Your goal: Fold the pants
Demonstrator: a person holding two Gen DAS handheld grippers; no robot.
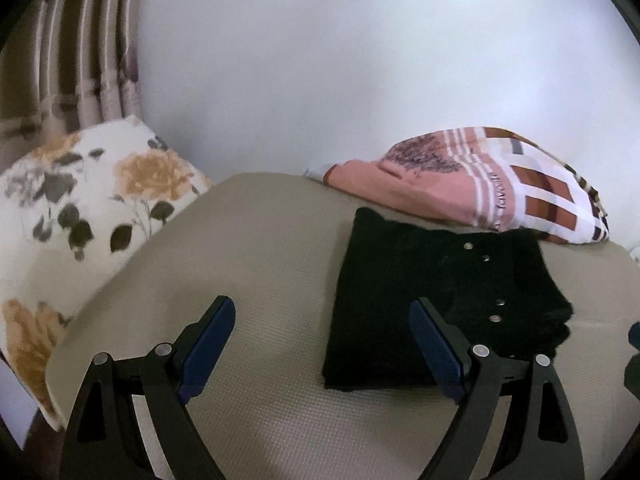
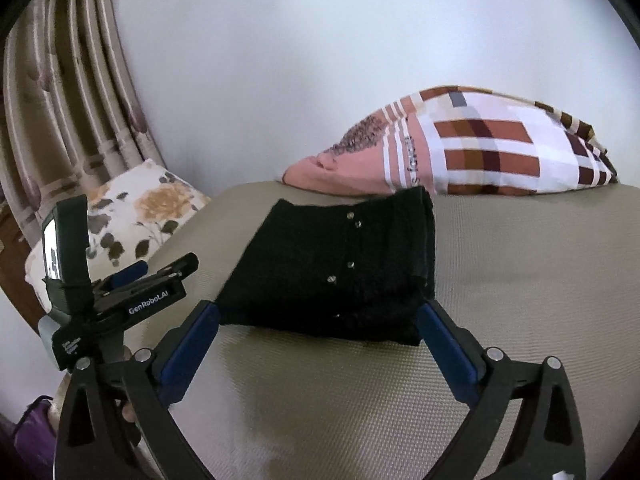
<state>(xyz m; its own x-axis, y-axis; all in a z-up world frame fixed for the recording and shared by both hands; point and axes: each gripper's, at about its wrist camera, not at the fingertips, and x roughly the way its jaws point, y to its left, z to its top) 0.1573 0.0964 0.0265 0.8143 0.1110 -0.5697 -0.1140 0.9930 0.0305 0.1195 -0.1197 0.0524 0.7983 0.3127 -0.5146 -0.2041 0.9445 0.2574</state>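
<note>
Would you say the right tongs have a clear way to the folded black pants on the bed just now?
Probably yes. The right tongs stand open and empty just short of the folded black pants, with only bare bed cover between them; the left tongs sit off to the side.

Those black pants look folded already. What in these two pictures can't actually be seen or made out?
- Pants: both views show only the top layer; the folds beneath stay hidden.
- Printed word on the patterned blanket: too blurred in both.
- Left gripper: right view shows it side-on, gap unclear.
- Curtain: cut off by the lens edge.
</note>
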